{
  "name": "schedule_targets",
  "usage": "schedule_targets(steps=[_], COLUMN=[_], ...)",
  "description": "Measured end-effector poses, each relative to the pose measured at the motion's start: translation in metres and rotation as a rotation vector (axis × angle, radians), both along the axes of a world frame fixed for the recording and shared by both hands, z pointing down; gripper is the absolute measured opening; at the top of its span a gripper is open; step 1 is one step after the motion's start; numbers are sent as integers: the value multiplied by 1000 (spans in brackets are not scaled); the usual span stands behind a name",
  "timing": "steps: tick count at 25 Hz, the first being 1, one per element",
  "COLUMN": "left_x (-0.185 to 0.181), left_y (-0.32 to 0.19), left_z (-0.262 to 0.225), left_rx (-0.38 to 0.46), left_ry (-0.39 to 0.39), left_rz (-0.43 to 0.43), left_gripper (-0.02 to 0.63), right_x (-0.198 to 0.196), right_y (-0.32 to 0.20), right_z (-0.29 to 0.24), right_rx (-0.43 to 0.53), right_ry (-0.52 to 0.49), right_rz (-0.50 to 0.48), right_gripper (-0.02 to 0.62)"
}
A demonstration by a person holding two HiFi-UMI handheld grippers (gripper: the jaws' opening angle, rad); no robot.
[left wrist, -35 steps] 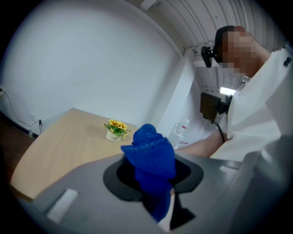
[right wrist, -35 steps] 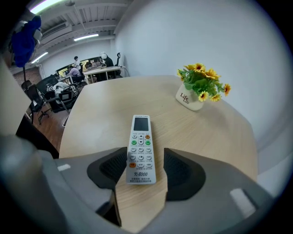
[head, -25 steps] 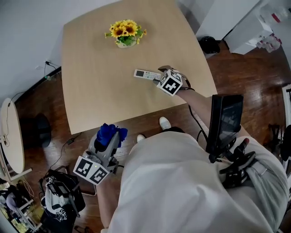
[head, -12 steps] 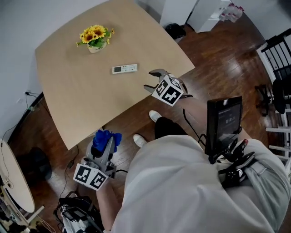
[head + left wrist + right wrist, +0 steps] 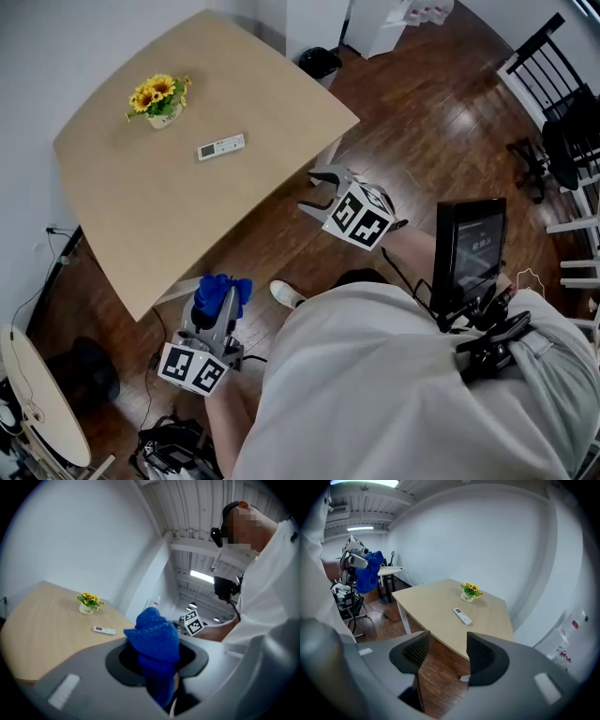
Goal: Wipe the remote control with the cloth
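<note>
Clenching cloth (image 5: 153,634), left gripper (image 5: 156,660) jaws (pinch seen only in its view), right gripper (image 5: 447,645) jaws parted.

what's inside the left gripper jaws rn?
A bunched blue cloth, gripped by the left gripper and sticking out past its jaws. The cloth's lower end and the contact itself are covered by its own folds.

remote control (image 5: 221,146) 1 | blue cloth (image 5: 217,292) 1 | sunflower pot (image 5: 160,97) 1 | wooden table (image 5: 141,211) 1 | black chair (image 5: 544,49), far right, perhaps 1
</note>
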State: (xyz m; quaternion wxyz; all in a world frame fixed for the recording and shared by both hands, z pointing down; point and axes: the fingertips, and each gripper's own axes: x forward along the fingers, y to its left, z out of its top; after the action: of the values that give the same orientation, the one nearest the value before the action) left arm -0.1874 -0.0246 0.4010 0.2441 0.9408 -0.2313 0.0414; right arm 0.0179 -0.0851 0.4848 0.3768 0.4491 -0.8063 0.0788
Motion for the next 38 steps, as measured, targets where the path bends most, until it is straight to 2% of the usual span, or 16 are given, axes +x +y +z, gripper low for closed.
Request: schedule_targets(steps=[5, 12, 16, 22, 29, 33, 38], left_x=[36, 118, 141, 147, 148, 126, 87], left_y=[40, 130, 177, 224, 242, 257, 272], left_z=[-7, -17, -12, -3, -26, -41, -32], left_rx=[17, 47, 6, -34, 31, 57, 33], left_ry=[-5, -40, -65, -142, -107, -79, -57], left_rz=[-4, -53, -98, -78, 5, 43, 50], left_gripper=[146, 146, 146, 146, 146, 146, 146], right_x=[23, 80, 101, 109, 90, 62, 35], right_y=[48, 141, 188, 237, 276, 299, 319], right_z=[-13, -12, -7, 4, -27, -51, -70], right_rx=[48, 72, 57, 48, 97, 111, 127], right_ry=[-6, -46, -90, -92, -87, -92, -69], right_rz=[-40, -85, -104, -119, -82, -74, -69], right_gripper=[245, 245, 245, 245, 245, 245, 245])
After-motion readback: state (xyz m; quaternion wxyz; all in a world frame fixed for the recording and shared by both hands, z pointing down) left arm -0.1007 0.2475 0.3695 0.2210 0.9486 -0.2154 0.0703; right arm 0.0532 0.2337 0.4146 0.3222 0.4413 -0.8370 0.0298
